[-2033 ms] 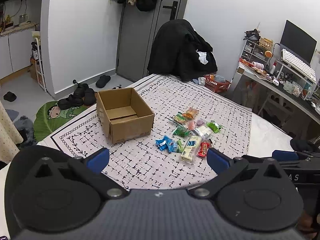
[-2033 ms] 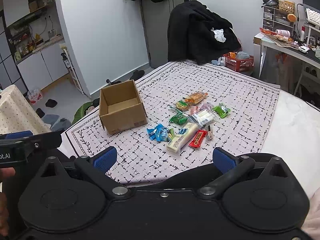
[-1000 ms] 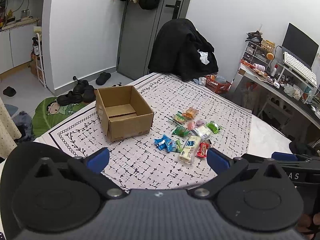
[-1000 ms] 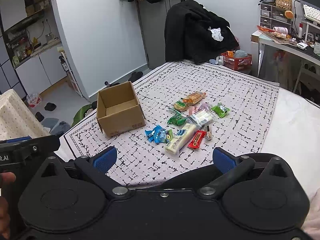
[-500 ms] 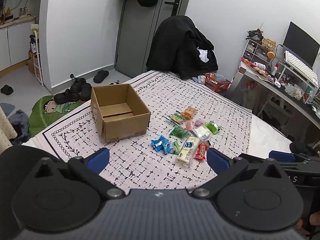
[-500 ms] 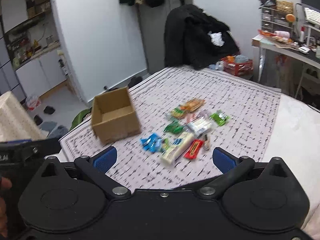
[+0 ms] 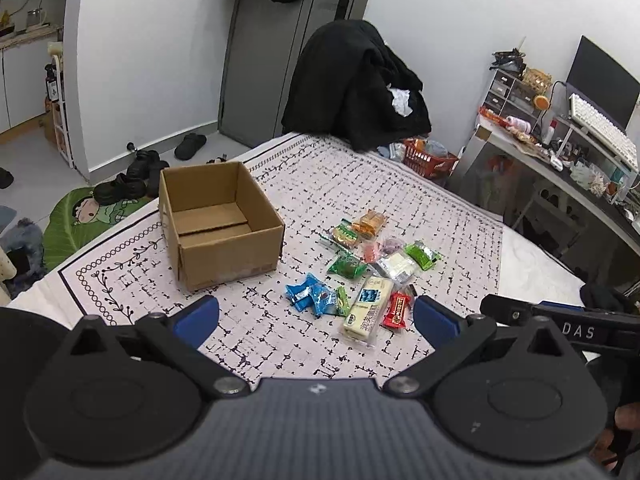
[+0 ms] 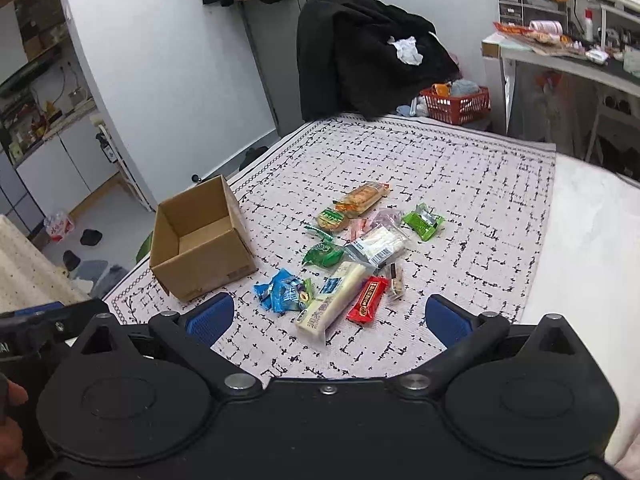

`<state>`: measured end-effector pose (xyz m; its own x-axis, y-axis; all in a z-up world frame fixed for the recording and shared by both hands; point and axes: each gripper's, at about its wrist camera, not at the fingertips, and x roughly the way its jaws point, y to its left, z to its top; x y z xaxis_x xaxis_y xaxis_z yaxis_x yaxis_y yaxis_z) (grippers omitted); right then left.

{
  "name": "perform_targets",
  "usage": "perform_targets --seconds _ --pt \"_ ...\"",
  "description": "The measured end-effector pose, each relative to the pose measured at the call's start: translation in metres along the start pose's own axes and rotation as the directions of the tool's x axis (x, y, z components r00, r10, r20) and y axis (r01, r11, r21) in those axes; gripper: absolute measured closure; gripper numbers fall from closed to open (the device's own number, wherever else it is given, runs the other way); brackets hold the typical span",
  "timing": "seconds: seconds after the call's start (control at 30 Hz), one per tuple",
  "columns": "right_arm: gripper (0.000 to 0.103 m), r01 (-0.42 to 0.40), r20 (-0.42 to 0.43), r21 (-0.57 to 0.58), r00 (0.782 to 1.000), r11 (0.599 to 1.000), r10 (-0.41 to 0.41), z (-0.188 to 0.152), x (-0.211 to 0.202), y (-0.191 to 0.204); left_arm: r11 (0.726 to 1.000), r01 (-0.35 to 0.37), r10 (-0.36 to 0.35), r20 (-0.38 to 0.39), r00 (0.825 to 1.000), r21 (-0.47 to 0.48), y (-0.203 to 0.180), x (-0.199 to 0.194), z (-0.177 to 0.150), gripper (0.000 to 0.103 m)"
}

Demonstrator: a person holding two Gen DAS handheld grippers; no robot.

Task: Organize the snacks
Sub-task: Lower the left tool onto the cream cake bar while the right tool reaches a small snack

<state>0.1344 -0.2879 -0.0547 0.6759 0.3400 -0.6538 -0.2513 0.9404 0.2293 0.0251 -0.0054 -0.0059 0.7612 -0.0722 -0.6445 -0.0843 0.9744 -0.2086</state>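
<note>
Both grippers are moving in closer than a second ago, so the snack pile (image 8: 352, 248) on the patterned bed cover (image 7: 400, 184) is looming larger. The left gripper (image 7: 316, 316) and right gripper (image 8: 328, 316) are hanging wide open, holding nothing. The cardboard box (image 7: 218, 224) is sitting empty just left of the snacks. Sorting is likely about to start.

White walls (image 7: 140, 60) all round, a grey door (image 7: 276, 60) at the back with dark clothes hung above it. A black coat (image 7: 352, 84) drapes over a chair, a red basket (image 7: 428, 158) sits beside the cluttered desk (image 7: 560, 176), and shoes (image 7: 136, 176) lie on the grey floor.
</note>
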Motion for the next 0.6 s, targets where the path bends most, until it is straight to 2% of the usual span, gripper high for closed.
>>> perform_targets --seconds 0.37,0.6 --pt "0.001 -0.01 -0.059 0.066 0.998 0.998 0.013 0.006 0.036 -0.03 1.0 -0.018 0.019 -0.036 0.999 0.01 -0.016 0.045 0.001 0.0" --pt "0.011 -0.015 -0.109 0.076 0.994 0.997 0.023 0.013 0.061 -0.044 1.0 -0.029 0.03 -0.069 0.997 0.008 -0.024 0.073 0.004 0.0"
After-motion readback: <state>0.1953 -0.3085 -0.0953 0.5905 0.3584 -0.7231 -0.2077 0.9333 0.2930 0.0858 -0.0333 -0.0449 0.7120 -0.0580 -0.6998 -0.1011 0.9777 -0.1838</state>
